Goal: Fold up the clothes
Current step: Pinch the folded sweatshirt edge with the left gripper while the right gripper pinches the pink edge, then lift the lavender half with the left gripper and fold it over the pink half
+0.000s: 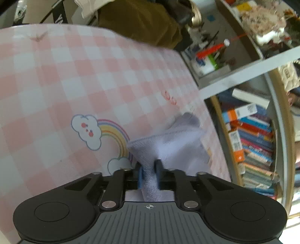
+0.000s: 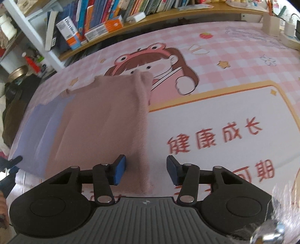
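In the left wrist view my left gripper (image 1: 149,169) is shut on a bunched fold of pale lavender cloth (image 1: 168,142), which rises from the pink checked mat (image 1: 75,75) near its right edge. In the right wrist view a dusty pink cloth (image 2: 105,120) lies flat on the mat (image 2: 225,105), over a lavender layer (image 2: 41,127) that shows at its left. My right gripper (image 2: 146,167) is open just above the pink cloth's near right edge. That edge runs between the blue pads (image 2: 120,169), which do not press on it.
Shelves of books (image 1: 253,135) stand past the mat's right edge in the left view and along the far edge (image 2: 105,16) in the right view. An olive-brown fabric heap (image 1: 138,20) lies beyond the mat. Small boxes (image 2: 271,24) sit at the far right corner.
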`<state>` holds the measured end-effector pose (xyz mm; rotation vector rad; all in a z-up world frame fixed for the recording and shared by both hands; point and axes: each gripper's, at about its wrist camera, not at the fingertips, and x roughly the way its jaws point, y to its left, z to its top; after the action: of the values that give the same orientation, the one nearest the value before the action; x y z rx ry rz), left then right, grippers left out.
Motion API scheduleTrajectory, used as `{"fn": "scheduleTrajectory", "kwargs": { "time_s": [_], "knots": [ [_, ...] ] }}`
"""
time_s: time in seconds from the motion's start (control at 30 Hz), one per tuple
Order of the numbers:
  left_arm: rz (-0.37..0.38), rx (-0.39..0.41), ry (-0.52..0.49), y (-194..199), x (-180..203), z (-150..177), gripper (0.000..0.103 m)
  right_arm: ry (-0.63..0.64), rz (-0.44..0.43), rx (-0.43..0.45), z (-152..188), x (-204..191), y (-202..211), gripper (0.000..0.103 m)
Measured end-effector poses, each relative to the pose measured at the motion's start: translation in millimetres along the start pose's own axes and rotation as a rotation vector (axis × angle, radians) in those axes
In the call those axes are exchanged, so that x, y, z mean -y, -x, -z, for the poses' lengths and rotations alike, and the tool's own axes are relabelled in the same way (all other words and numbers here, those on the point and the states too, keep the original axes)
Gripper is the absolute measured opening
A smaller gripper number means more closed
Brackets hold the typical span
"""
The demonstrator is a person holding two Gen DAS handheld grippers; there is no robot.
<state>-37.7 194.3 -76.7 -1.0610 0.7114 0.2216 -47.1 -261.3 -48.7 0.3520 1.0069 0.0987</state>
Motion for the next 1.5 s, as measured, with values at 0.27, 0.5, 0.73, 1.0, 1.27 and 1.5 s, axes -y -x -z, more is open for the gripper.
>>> {"fn": "scheduleTrajectory", "kwargs": {
  "time_s": [0.27, 0.5, 0.73, 1.0, 1.27, 1.5],
  "knots": [
    [0.067, -0.034, 0.006, -12, 2, -2, 0.029, 0.004, -0.011, -0.007, 0, -6, -4, 0.023],
    [0.031, -0.032, -0.024, -16, 9, -2, 0.011, 0.001, 0.006, 0.001, 4, -10, -6, 0.022],
    [0.039, -0.031, -0.047, -18, 7, -6, 0.009, 0.066, 0.022, -0.005, 6, -14, 1, 0.023],
    [0.063, -0.006, -0.110, -7, 17, -3, 0.008, 0.087, -0.013, -0.010, 6, -10, -1, 0.021],
    [0.157, 0.076, -0.354, 24, 80, 16, 0.007, 0.135, -0.094, -0.024, 4, -2, -3, 0.018],
    [0.199, 0.131, -0.600, 48, 151, 67, 0.008, 0.187, -0.172, -0.050, -1, 9, -6, 0.018]
  ]
}}
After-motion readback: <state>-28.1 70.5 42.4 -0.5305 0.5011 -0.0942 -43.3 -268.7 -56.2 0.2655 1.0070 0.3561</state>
